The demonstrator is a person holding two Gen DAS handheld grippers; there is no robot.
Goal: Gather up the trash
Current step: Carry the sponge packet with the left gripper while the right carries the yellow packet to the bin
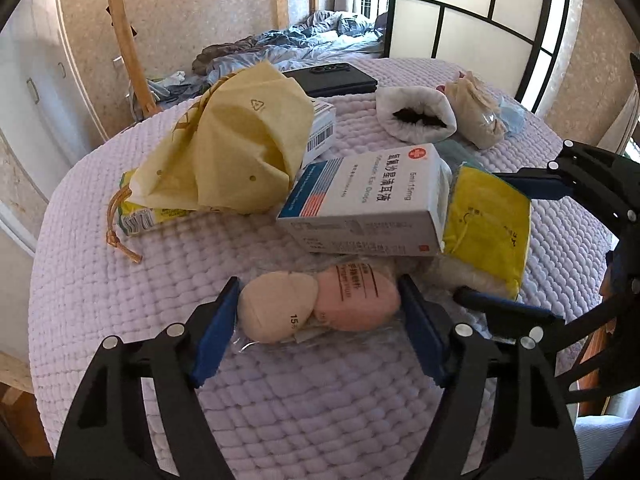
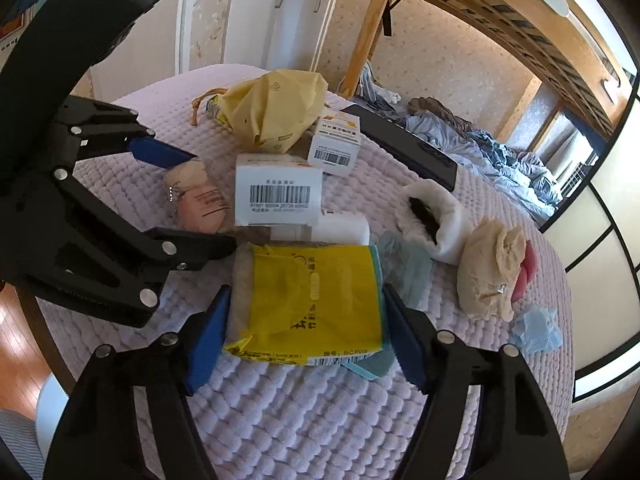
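Note:
Trash lies on a round table with a lilac quilted cover [image 1: 120, 320]. My left gripper [image 1: 320, 312] is open, its blue pads on either side of a clear packet holding beige and pink finger cots [image 1: 320, 308]; the packet also shows in the right wrist view [image 2: 200, 196]. My right gripper [image 2: 306, 312] is open around a yellow plastic packet [image 2: 316, 304], which also shows in the left wrist view [image 1: 488, 228]. A white ear-drops box [image 1: 368, 200] lies between them, next to a crumpled pale yellow bag [image 1: 240, 148].
A smaller white box [image 2: 336, 140], a black phone [image 1: 332, 78], a white fluffy roll [image 1: 416, 116], a beige wad [image 2: 492, 268] and blue scraps [image 2: 536, 328] lie on the far side. An unmade bed [image 1: 320, 40] and a wooden frame stand behind.

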